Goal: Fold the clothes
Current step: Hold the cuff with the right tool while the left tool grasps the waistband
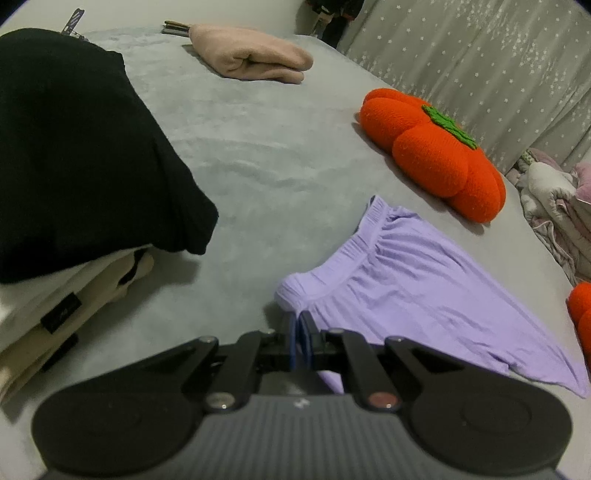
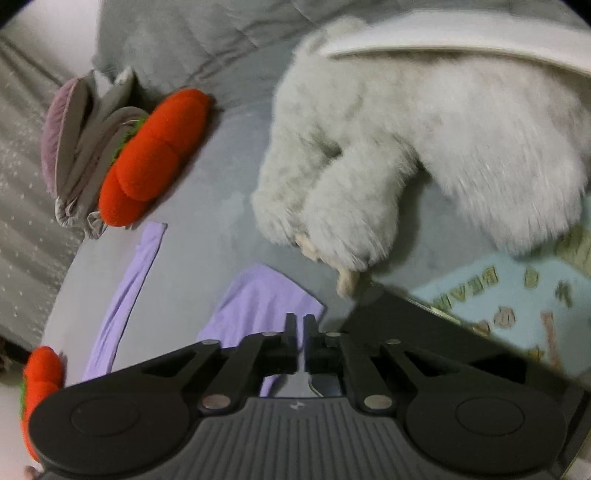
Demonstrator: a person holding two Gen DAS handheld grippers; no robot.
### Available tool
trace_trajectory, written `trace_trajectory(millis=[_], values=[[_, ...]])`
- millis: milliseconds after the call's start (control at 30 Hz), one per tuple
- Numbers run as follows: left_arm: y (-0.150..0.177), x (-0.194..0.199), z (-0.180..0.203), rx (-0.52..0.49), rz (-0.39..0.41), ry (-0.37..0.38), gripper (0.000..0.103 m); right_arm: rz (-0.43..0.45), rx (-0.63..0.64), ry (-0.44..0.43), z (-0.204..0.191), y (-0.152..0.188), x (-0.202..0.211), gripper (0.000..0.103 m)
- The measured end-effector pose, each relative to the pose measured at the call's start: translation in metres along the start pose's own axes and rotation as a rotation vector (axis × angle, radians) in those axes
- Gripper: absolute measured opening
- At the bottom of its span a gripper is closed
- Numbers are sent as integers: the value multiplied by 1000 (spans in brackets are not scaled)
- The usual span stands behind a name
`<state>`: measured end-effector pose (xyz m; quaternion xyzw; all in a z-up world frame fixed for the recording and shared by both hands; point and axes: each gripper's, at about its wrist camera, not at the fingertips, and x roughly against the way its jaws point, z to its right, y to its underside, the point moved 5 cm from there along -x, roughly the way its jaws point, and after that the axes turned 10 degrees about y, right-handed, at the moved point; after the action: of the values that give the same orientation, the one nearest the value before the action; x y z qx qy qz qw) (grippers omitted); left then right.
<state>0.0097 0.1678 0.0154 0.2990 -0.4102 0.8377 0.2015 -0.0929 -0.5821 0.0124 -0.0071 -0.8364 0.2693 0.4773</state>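
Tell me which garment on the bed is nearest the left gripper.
The lilac garment: its waistband corner lies at the left gripper; the pink one lies far off.

We are looking at a bedroom in a home — the work surface is a bed covered in a soft grey sheet (image 1: 258, 155). Ahead and right of the left jaws lies an orange pumpkin-shaped cushion (image 1: 436, 155), with a star-patterned grey curtain (image 1: 480, 74) hanging behind it. Far ahead sits a folded pink garment (image 1: 251, 55); to the left of those jaws, a stack of folded clothes (image 1: 74, 184). Ahead of the right jaws we see a fluffy white plush (image 2: 424, 155) — and rumpled grey bedding (image 2: 192, 33) beyond it.
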Motion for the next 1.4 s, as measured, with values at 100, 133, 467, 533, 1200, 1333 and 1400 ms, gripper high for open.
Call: trace_trajectory(millis=[100,133,467,533,1200,1333,1400], values=[[0,-1,0,-4,1,-1,4,-4,-19,1,4,-3,-2,17],[1,-1,1,-9,1,-4,4,-5,-19,2,4,-4,-3,17],[5,-3,2,-33,-8,-23,4,-37,8,40,-2,-10,-23,18],[6,-3,3,-36,-9,-25,4,-39,15,51,-3,-10,-27,18],[3,0,5,-45,14,-25,4,117,30,-8,1,-17,3,4],[2,1,6,-47,19,-22,4,177,31,-29,-4,-19,12,4],[2,2,7,-51,22,-24,4,203,39,-43,-9,-21,17,4]])
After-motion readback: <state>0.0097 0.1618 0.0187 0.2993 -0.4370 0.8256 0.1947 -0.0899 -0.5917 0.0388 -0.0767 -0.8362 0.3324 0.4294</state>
